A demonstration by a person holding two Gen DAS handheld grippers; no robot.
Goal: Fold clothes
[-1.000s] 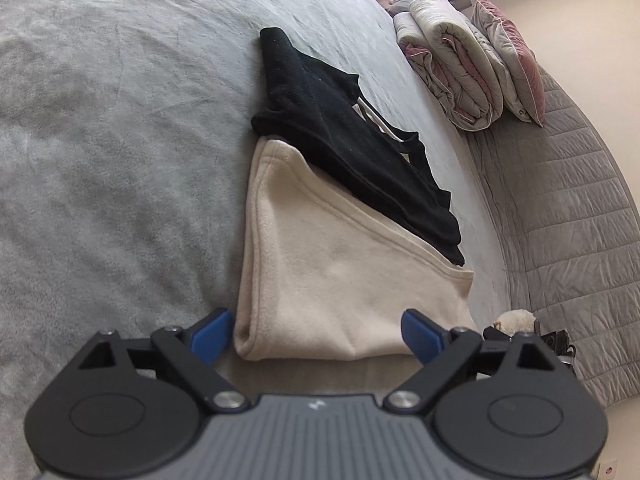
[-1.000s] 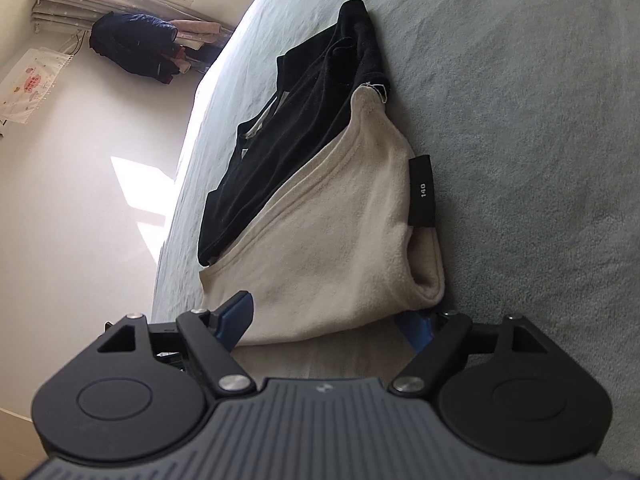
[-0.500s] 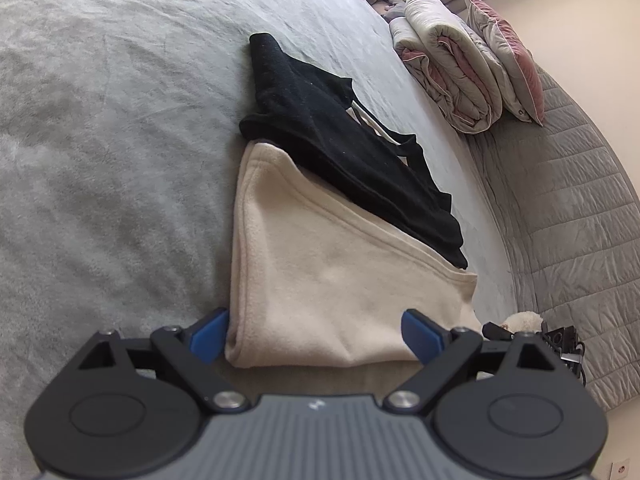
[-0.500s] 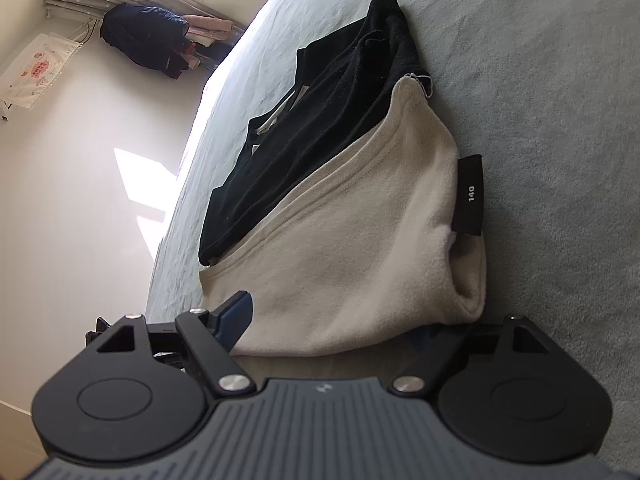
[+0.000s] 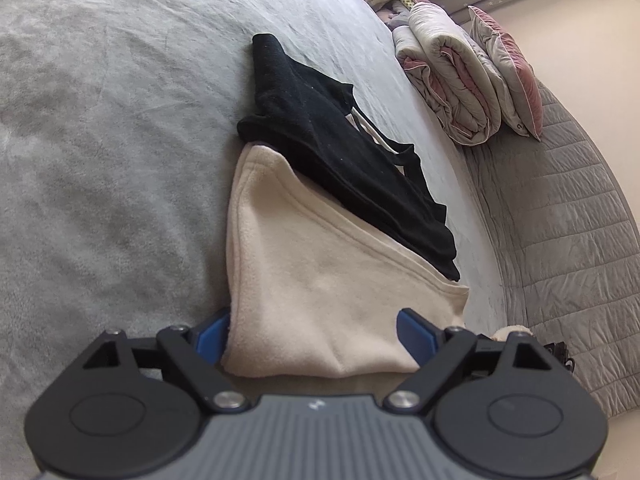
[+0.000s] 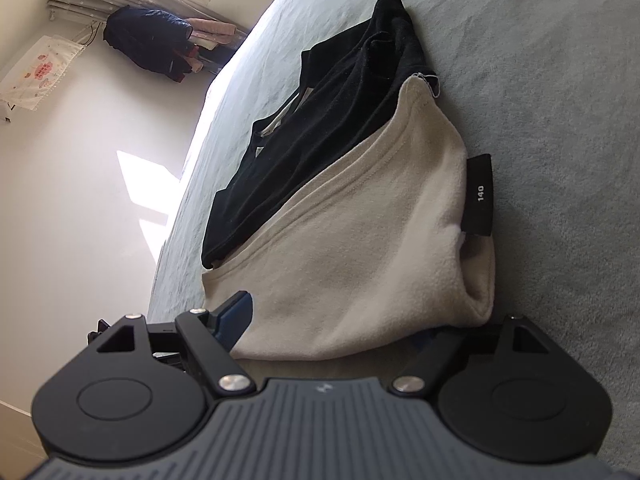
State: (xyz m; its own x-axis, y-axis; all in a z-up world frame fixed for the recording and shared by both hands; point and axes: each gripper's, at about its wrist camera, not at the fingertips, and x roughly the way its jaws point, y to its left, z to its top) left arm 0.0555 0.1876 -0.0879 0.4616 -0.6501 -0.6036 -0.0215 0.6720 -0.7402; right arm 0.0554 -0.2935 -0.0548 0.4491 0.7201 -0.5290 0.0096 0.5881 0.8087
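Cream fleece at both my tools
Left tool (image 5: 314, 334) and right tool (image 6: 340, 320) spread wide, folded cream fleece (image 5: 320, 280) between their fingers; black garment (image 5: 340, 160) just beyond on the bed (image 5: 100, 140)

A cream fleece garment (image 5: 320, 280) lies folded on the grey bed cover, its surface smooth with a stitched seam running diagonally across it. Its near folded edge is rounded and slightly puffed. Seen from the right wrist, the same cream fleece garment (image 6: 360, 248) carries a black label (image 6: 479, 196) printed "140" along its right side, standing out past the fold. A black garment (image 5: 340, 160) lies behind it, loosely folded and rumpled, overlapping the cream piece's far edge, with a pale strip showing at its opening.
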